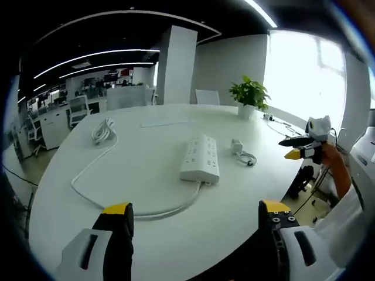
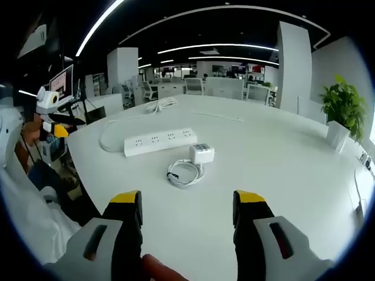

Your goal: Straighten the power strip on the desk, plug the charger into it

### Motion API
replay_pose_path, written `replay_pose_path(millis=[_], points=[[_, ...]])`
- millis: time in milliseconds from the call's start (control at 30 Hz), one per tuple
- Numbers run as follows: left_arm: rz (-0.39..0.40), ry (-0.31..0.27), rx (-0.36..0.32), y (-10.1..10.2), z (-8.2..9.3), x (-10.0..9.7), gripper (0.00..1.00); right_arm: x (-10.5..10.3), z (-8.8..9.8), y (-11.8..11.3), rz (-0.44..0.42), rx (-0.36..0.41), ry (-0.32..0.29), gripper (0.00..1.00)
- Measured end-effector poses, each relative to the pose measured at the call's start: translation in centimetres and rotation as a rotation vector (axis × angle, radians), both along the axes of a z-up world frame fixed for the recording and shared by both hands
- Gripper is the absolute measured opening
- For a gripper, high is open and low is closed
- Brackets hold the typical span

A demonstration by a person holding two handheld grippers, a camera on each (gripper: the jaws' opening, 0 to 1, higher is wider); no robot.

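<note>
I saw the white power strip (image 2: 159, 141) lying flat mid-desk (image 2: 281, 175), several sockets in a row, its cord looping toward the far edge. White charger (image 2: 201, 153) sat just beside it with coiled cable (image 2: 184, 173). Left gripper (image 1: 196, 212) and right gripper (image 2: 187, 202) both gaped wide, holding nothing.

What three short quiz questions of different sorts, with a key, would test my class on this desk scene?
1. True or false: the charger is already plugged into the power strip.
2. Multiple choice: the potted plant stands A) on the floor, B) on the desk, C) on a chair.
3. Fill in: both the left gripper and the right gripper stand ____.

Key: 1 false, it lies beside the strip with its coiled cable; 2 B; 3 open.
</note>
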State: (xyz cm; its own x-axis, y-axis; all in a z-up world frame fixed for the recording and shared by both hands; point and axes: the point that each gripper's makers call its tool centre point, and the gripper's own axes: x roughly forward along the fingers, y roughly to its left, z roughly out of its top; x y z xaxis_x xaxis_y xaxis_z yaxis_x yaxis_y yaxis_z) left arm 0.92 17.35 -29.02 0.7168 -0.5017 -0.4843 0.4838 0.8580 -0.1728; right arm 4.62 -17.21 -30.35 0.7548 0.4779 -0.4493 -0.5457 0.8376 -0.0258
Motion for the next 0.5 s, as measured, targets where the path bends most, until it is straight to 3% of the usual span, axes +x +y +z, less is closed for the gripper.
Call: replay_pose_path(millis=[167,300,500], points=[[0.001,-0.006,-0.002,0.0,0.0,0.0,0.89,0.3,1.5,0.3,-0.021,0.095,-0.051,0.58],[-0.002,-0.014,-0.019,-0.3,0.3,0.1,0.90,0.2,1.7,0.5,-0.022,0.125,-0.048,0.60],[0.004,-0.047,-0.032,-0.4,0.9,0.4,0.93,-0.1,1.1,0.4,-0.014,0.067,-0.032,0.61]])
